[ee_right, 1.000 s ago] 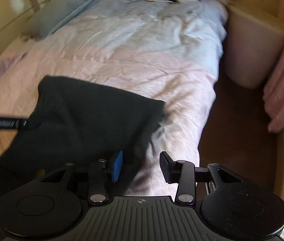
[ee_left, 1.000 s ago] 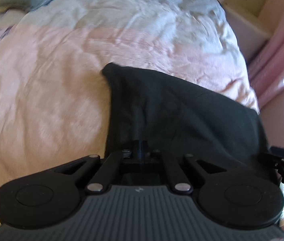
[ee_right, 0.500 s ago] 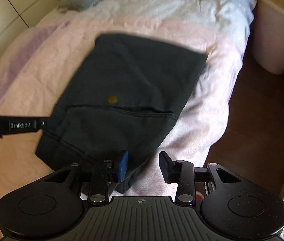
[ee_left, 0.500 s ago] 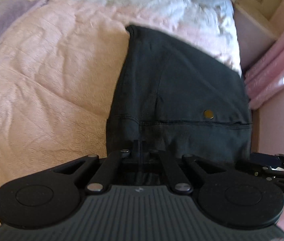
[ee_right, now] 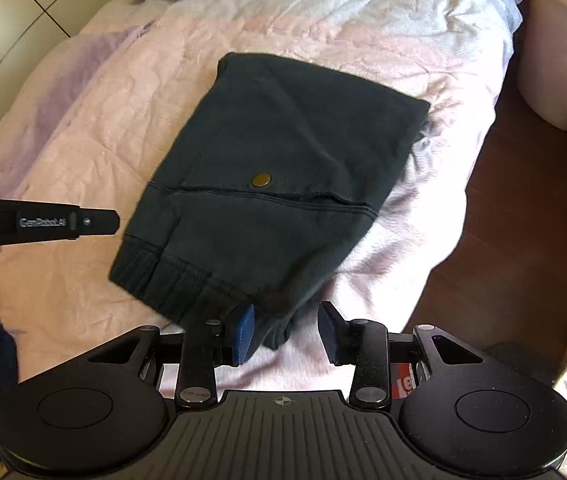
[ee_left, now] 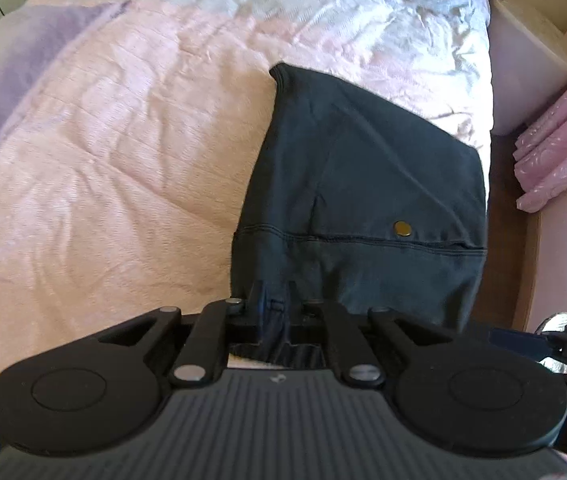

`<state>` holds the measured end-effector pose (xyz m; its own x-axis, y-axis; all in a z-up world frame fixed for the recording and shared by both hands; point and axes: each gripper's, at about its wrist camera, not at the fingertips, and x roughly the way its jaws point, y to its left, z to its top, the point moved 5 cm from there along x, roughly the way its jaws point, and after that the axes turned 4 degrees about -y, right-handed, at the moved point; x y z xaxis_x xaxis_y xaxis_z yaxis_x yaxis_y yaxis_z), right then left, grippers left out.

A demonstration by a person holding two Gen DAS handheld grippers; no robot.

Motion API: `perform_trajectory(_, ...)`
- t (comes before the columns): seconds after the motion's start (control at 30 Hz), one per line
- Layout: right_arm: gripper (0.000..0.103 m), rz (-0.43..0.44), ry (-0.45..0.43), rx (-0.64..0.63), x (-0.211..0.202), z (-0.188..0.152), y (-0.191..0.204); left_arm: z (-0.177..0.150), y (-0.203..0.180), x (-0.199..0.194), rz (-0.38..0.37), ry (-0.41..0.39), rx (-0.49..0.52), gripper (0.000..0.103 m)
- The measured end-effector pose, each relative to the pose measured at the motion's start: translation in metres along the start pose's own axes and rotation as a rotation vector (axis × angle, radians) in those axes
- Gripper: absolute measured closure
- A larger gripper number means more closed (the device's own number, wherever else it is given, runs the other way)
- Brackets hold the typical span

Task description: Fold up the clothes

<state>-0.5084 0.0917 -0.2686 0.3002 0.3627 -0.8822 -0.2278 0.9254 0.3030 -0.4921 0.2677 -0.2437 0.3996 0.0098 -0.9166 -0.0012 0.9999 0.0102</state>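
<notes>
Folding clothes on a bed: a dark green garment (ee_left: 363,200), already doubled into a rough rectangle, lies flat on the pink quilt (ee_left: 123,160) toward the bed's right edge, with its ribbed waistband (ee_right: 171,276) nearest the cameras and a brass snap (ee_right: 261,179) facing up just above a stitched seam. The left claw (ee_left: 274,300) points steeply down at the waistband's left corner. Its jaws have just been opening and now stand a narrow slit apart. From its own camera, cloth shows beyond that slit, but the right wrist view shows its tip just beside the garment with quilt between them, so it appears to hold nothing. The right claw (ee_right: 287,332) stands about half open over the waistband's right corner. The cloth shows in the gap, yet neither blue pad presses on it.

The step in hand looks like the let-go after a fold. To do it well, both claws should part fully before they rise, and rise straight up, so that no pad snags the ribbing and drags the top layer askew. The left side deserves the most care, since its gap is so thin that a stitch could catch. Before any further fold, the waistband looks worth squaring, as it runs at a slant across the quilt, and the right-hand edge sits near the side of the bed, where a careless tug could send it over
</notes>
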Motion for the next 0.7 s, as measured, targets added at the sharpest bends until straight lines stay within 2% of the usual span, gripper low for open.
perform_trajectory(0.13, 0.064, 0.012, -0.005, 0.041, -0.025, -0.007, -0.002, 0.000, -0.005, -0.029, 0.023, -0.007, -0.018, 0.094)
perform_trajectory(0.2, 0.064, 0.020, -0.008, 0.041, -0.034, -0.007, 0.000, -0.005, -0.005, -0.046, 0.034, -0.021, -0.030, 0.086)
perform_trajectory(0.43, 0.064, 0.050, -0.041, -0.079, -0.072, -0.008, 0.010, -0.021, -0.022, -0.087, 0.075, -0.064, -0.087, 0.081)
perform_trajectory(0.53, 0.063, 0.064, -0.047, -0.118, -0.087, -0.018, 0.007, -0.033, -0.037, -0.100, 0.092, -0.078, -0.122, 0.073)
perform_trajectory(0.7, 0.063, 0.083, -0.064, -0.153, -0.116, -0.043, -0.010, -0.061, -0.071, -0.122, 0.119, -0.090, -0.148, 0.072)
